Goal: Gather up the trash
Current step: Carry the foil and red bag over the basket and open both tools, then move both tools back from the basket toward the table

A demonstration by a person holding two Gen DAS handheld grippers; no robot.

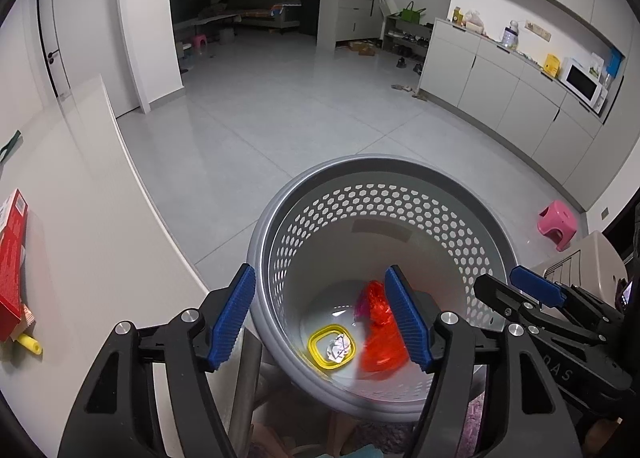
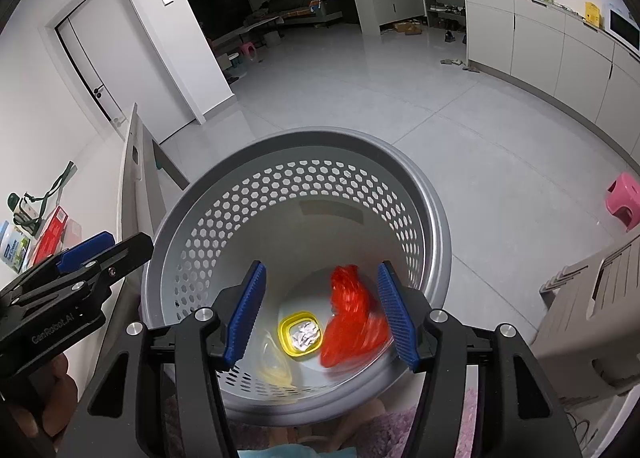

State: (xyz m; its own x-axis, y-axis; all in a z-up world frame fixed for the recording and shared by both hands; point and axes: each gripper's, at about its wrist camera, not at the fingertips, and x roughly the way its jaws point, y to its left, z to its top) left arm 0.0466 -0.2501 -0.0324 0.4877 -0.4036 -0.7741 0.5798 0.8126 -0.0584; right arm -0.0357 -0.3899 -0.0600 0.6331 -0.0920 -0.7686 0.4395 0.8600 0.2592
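A grey perforated basket point(image 1: 460, 226) point(image 2: 224, 194) stands on the floor below both grippers. At its bottom lie a yellow tub point(image 1: 331, 352) point(image 2: 301, 336) holding crumpled foil and a red plastic bag point(image 1: 380, 334) point(image 2: 352, 318), which looks blurred. A pale yellow wrapper point(image 2: 276, 366) lies beside the tub. My left gripper point(image 1: 320, 318) hangs open over the basket's left rim, its blue pads bare. My right gripper point(image 2: 322, 314) is open above the basket's inside, nothing between its pads. Each shows in the other's view, the right gripper point(image 1: 498, 278) and the left gripper point(image 2: 128, 240).
A white table point(image 1: 100, 242) at the left carries a red box point(image 1: 12, 266) and a small yellow roll point(image 1: 30, 344). A pink stool point(image 1: 558, 224) and a beige crate point(image 2: 592, 306) stand to the right. Grey cabinets point(image 1: 500, 98) line the far right wall.
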